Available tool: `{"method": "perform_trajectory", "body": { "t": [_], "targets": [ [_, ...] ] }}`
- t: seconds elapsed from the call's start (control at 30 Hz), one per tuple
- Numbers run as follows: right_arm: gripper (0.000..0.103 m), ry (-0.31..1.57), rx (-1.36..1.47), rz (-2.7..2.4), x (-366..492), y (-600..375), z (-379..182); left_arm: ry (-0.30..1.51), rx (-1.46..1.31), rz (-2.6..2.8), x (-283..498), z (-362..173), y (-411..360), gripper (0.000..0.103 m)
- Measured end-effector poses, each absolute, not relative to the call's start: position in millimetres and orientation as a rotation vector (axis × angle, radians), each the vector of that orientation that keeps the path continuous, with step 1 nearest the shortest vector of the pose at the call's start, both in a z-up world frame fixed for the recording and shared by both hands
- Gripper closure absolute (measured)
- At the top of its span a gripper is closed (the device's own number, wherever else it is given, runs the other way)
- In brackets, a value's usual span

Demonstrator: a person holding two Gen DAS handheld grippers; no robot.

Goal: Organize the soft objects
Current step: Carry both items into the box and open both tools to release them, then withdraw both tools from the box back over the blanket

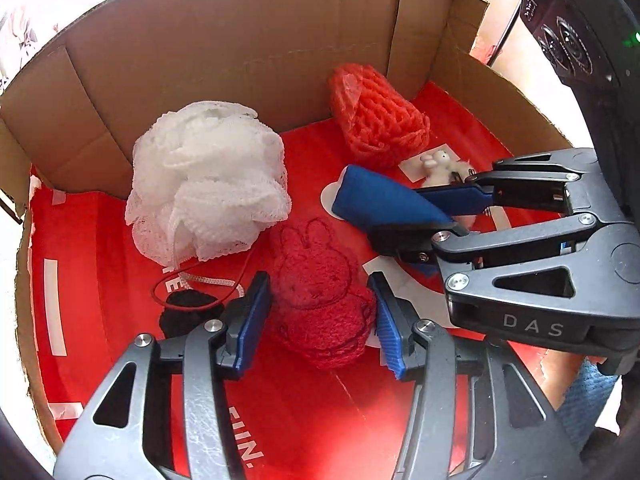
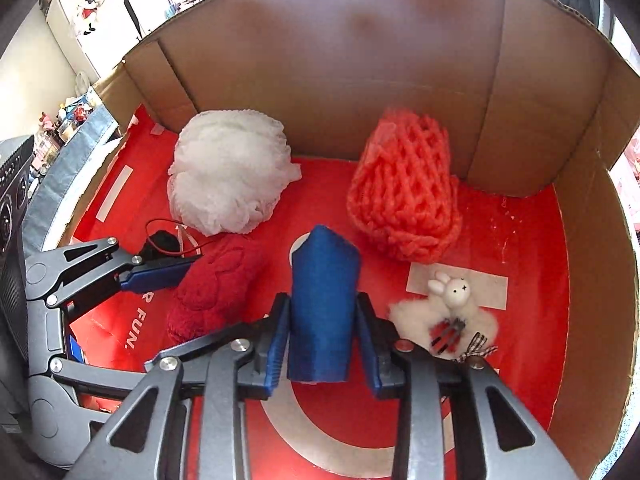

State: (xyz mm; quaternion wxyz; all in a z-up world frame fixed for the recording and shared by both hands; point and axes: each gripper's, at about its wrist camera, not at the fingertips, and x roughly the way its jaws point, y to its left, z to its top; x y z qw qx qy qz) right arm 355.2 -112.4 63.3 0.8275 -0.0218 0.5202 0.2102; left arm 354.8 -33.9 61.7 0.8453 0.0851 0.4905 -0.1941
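Right wrist | blue roll (image 2: 322,304) lengthwise along fingers | right hand-held gripper (image 2: 323,344) parted, unclamped

- Our left wrist cam rides right behind the left claw (image 1: 318,316), looking steeply down into the cardboard box (image 1: 240,40), close up.
- Right wrist cam does the same behind the right claw (image 2: 322,334).
- We get the same red box floor (image 2: 520,240) in both, and each claw shows in the other's view.
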Motion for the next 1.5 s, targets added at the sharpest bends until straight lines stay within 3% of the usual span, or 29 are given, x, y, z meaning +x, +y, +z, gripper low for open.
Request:
{"method": "perform_trajectory", "body": {
  "t": [0.73, 1.2, 1.5],
  "targets": [
    [0.048, 1.077, -0.05, 0.438, 353.5, -115.1, 72.3, 0.989, 0.162, -0.4, 339.9, 74.3, -32.6, 0.037],
    [0.039, 0.967, -0.033, 0.411, 329.7, -122.5, 113.3, 0.898, 0.122, -0.371, 305.4, 101.0, -23.5, 0.029],
    [0.023, 0.799, -0.051, 0.358, 280.5, -139.3, 158.7, 0.738, 0.047, -0.321, 266.5, 143.5, -2.9, 0.021]
  ]
}}
